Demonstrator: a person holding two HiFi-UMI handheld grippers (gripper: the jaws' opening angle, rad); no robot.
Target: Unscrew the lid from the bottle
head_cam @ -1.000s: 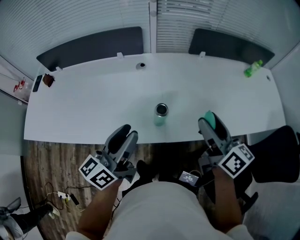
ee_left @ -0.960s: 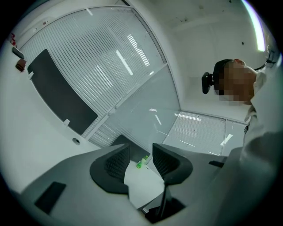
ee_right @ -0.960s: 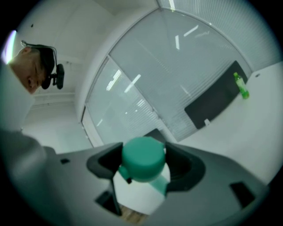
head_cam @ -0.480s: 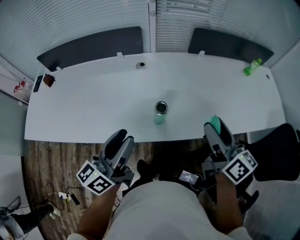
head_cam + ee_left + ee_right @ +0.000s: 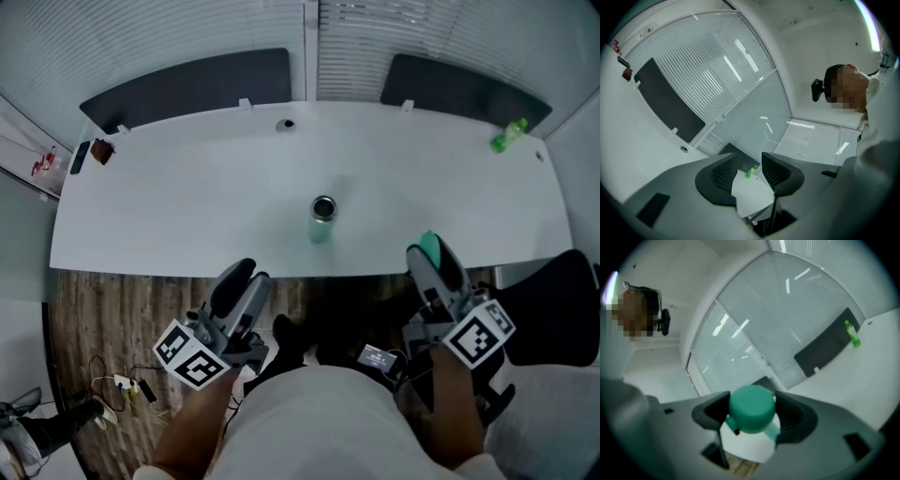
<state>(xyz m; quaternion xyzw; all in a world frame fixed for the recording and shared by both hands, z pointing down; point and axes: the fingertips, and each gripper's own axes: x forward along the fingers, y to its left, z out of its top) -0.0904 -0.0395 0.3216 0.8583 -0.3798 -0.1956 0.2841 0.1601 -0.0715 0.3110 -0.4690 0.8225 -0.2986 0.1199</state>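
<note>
An uncapped pale green bottle (image 5: 322, 219) stands upright near the front edge of the white table (image 5: 187, 206), its dark mouth showing. My right gripper (image 5: 429, 255) hangs just off the table's front edge to the right of the bottle, shut on the round green lid (image 5: 430, 245). In the right gripper view the lid (image 5: 751, 408) sits between both pads of that gripper (image 5: 752, 414). My left gripper (image 5: 246, 276) is over the floor, short of the table edge and left of the bottle. Its jaws stand apart with nothing between them, as the left gripper view confirms (image 5: 749, 171).
A small bright green bottle (image 5: 506, 137) lies at the table's far right corner. Two dark panels (image 5: 187, 86) (image 5: 459, 89) line the back edge. Small items (image 5: 94, 152) sit at the far left corner, and a black chair (image 5: 553, 309) stands at my right.
My left gripper has drawn back a little from the table edge. The right gripper, still holding the lid, has also shifted slightly back. The bottle has not moved.
</note>
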